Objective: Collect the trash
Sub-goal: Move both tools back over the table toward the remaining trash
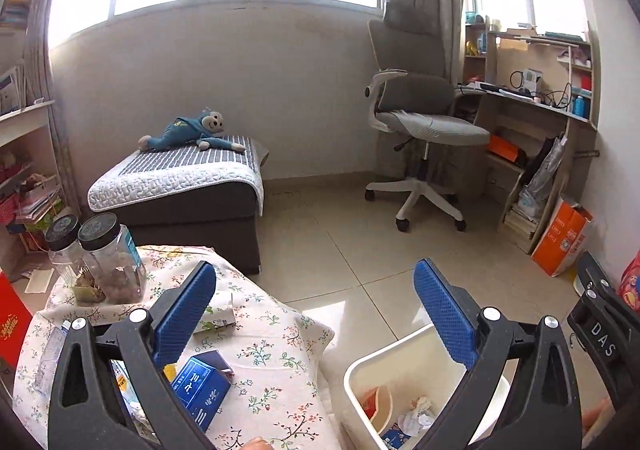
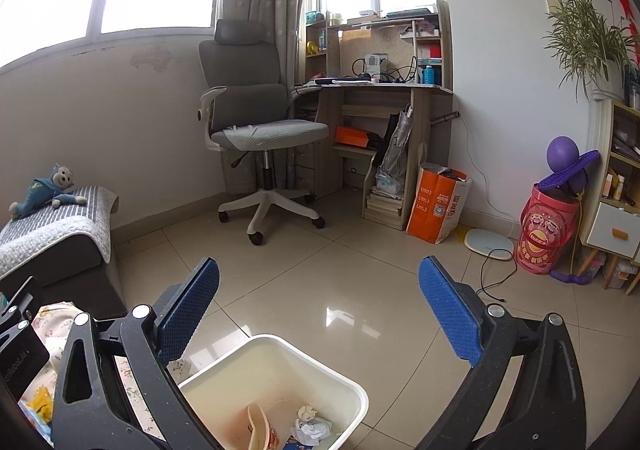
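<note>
Crumpled white paper (image 2: 310, 428) lies inside the cream plastic waste bin (image 2: 352, 386) on the tiled floor. Left gripper (image 1: 314, 314) and right gripper (image 2: 320, 312) both hang spread apart, empty, above it; a blue carton (image 1: 200, 390) rests on the floral tablecloth (image 1: 276, 362).

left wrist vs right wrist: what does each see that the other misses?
Left wrist only: two black-lidded jars and a blue box on the floral tablecloth.
Right wrist only: potted plant, purple ball, red drum.
Both: white bin holding trash, grey chair, plush monkey, open blue fingers.
</note>
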Motion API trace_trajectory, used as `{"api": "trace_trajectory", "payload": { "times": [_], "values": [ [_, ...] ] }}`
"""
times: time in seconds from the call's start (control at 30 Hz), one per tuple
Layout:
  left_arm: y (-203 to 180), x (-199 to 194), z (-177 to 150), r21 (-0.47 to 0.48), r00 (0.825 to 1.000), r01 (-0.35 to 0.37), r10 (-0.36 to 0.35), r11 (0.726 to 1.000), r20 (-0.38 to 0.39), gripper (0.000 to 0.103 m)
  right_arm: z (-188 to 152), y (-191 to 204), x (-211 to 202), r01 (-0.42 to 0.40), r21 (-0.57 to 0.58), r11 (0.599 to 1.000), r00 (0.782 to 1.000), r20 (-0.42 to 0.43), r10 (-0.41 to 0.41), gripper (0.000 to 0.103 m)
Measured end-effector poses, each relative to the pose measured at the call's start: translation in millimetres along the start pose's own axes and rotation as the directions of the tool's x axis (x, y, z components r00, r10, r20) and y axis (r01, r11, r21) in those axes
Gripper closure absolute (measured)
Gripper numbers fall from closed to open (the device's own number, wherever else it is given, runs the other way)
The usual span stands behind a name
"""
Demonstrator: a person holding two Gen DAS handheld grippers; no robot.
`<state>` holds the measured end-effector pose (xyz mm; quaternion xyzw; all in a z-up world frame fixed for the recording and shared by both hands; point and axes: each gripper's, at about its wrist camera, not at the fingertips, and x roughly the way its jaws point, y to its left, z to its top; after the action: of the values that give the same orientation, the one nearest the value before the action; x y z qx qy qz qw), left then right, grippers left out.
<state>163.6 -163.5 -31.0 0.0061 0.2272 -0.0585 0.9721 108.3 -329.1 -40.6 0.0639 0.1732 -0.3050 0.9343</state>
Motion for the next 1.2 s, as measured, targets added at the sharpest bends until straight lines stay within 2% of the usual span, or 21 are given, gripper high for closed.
{"api": "trace_trajectory", "payload": {
  "times": [0.43,0.8,1.07,1.2],
  "values": [
    [87,-8,0,-0.067,0.993,-0.12,0.12,0.99,-0.001,0.007,-3,79,-24,-0.129,-0.088,0.988,0.992,0.0,0.13,0.007],
    [149,-11,-2,-0.121,0.979,-0.204,0.202,0.971,-0.027,0.007,-14,139,-41,-0.223,-0.145,0.964,0.975,-0.024,0.222,0.007],
    [201,-11,-10,-0.144,0.96,-0.278,0.272,0.95,-0.064,0.007,-28,183,-55,-0.305,-0.217,0.927,0.952,-0.055,0.3,0.007],
    [231,-9,-15,-0.158,0.946,-0.318,0.304,0.935,-0.109,0.007,-41,205,-54,-0.378,-0.255,0.89,0.926,-0.125,0.357,0.007]
  ]
}}
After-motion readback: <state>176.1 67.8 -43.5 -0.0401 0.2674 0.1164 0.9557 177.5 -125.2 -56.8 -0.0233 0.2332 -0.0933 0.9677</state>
